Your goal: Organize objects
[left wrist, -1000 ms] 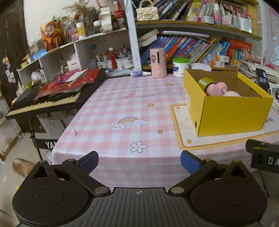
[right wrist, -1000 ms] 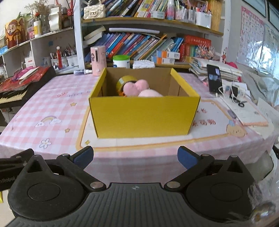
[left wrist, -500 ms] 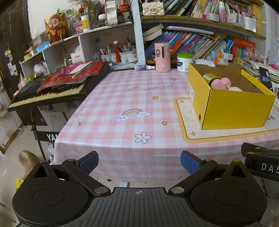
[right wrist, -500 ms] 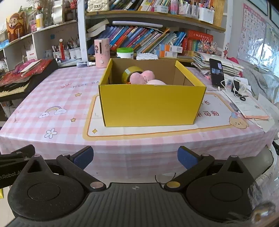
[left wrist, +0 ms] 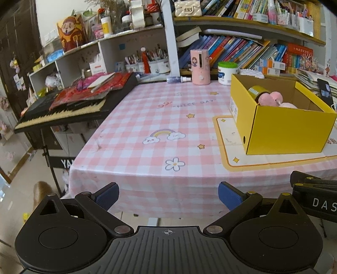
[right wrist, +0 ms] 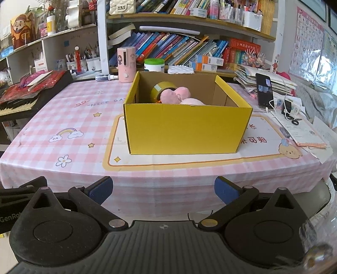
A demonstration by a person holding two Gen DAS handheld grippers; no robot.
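While my left tool [left wrist: 168,195] and right tool [right wrist: 163,189] gape empty off the bench [right wrist: 84,118], yellow box [right wrist: 187,128] at twelve o'clock holding tape roll [right wrist: 162,89], pink plush [right wrist: 174,96]

Keyboard [left wrist: 63,109] left of pink-check table [left wrist: 147,118]; bookshelf [right wrist: 189,50] behind, phone [right wrist: 264,90] far right.

Soft even daylight, brightest at the right past the yellow box [right wrist: 187,126], faint shadows on the desk [left wrist: 147,118], sharp centre, strong fisheye bending, dark corners, bookshelf [right wrist: 189,19] curved.
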